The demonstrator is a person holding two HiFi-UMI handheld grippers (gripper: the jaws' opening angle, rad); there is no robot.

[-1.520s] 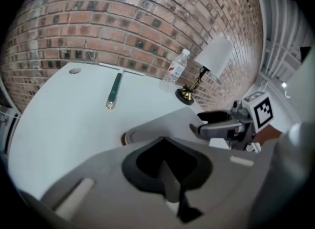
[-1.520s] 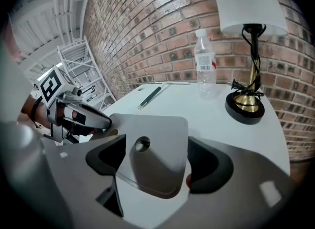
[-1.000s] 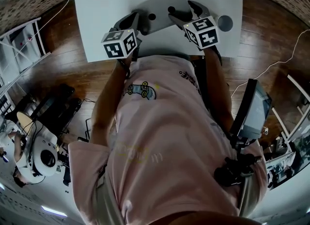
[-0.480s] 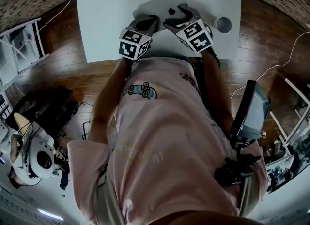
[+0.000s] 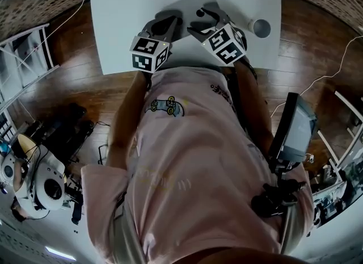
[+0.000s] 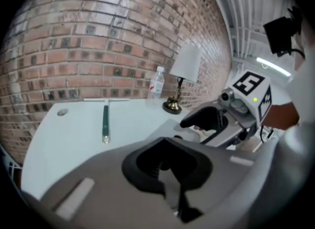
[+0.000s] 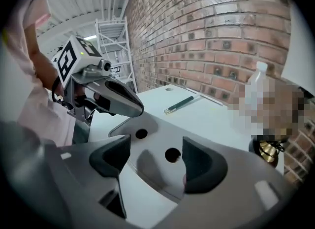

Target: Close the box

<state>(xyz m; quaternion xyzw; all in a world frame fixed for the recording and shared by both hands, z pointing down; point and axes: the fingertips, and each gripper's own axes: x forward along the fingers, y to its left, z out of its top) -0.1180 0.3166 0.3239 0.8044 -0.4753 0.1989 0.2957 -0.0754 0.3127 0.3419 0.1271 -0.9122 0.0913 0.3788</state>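
Overhead, box (image 5: 190, 6) half hidden; close up, right gripper (image 7: 155, 163) jaws apart, closing over it; left gripper (image 6: 167, 166) jaws together.

Colours across my remote feeds: white, grey, brick red.

The flat light-grey plastic box (image 5: 188, 5) has two black round holes and lies on the plain white rectangular table (image 5: 119, 24). The slim dark-green pen (image 6: 105, 119) has a silvery tip. The rough brick wall (image 6: 88, 36) is red-brown, gridded with pale mortar lines. My grey left gripper (image 5: 167, 23) has black pads, and its cube carries black-and-white square markers. The pale pink cotton shirt (image 5: 187, 149) has a small blue-and-yellow cartoon print. The glossy plank floor (image 5: 317, 47) is dark brown.
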